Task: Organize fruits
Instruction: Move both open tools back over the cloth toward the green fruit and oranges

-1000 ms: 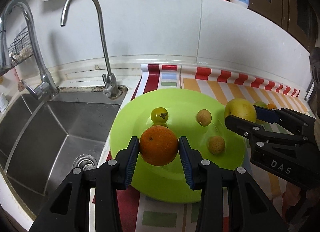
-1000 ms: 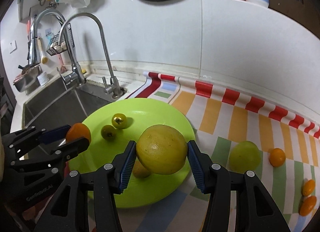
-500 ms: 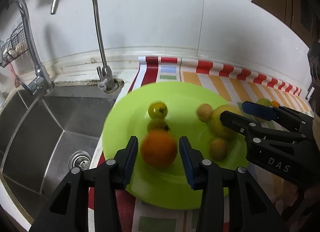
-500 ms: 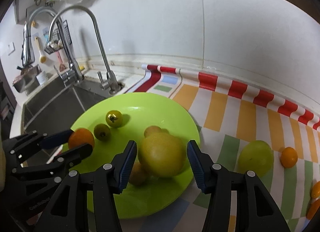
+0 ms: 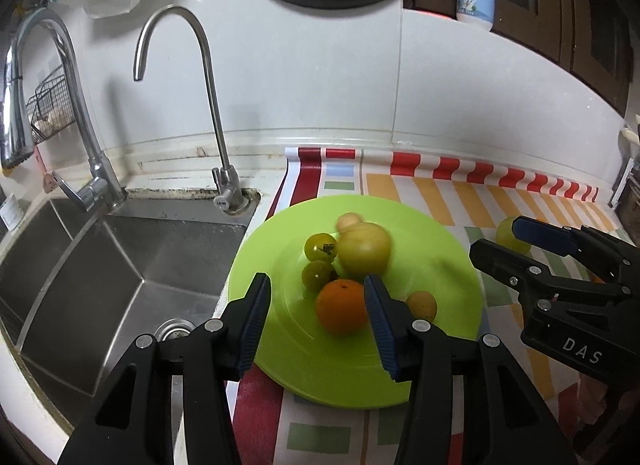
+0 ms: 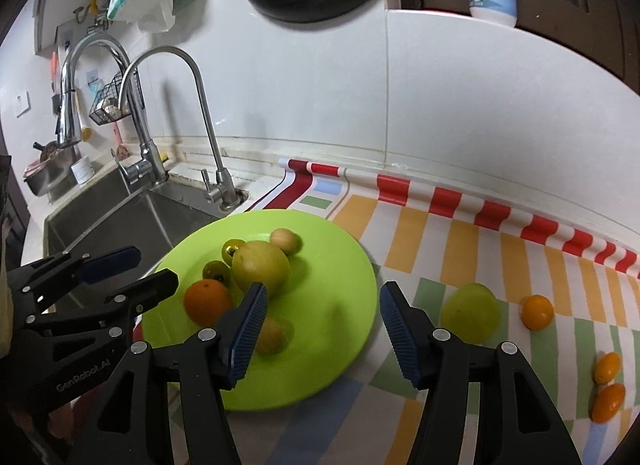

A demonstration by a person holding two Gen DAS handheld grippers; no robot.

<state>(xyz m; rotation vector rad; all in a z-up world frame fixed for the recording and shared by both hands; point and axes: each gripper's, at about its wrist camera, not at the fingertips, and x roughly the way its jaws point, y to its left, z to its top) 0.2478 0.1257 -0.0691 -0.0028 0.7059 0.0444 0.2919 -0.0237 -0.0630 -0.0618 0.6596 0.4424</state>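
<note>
Left wrist view: the left gripper [image 5: 318,309] fills the bottom of the frame, its jaws parted with nothing gripped. The orange [image 5: 342,307] lies on the green plate [image 5: 440,265] at centre frame, close to the right jaw, though contact cannot be told. Above it sit two small green tomatoes [image 5: 320,247], a large yellow fruit [image 5: 364,249] (slightly blurred) and two small tan fruits [image 5: 421,305]. The sink [image 5: 120,265] takes the left of the frame; the right gripper [image 5: 496,239] enters from the right edge.

Right wrist view: the right gripper [image 6: 322,329] stands at bottom centre, its jaws opening and holding nothing; only bare plate [image 6: 320,265] shows between them. The yellow fruit [image 6: 260,269] rests on the plate up-left of the left jaw, beside the orange [image 6: 207,301]. On the striped mat [image 6: 440,233] covering the desk, right of the plate, lie a green fruit [image 6: 470,313] and three small orange fruits [image 6: 537,311]. The left gripper [image 6: 136,269] shows at the left edge.
</note>
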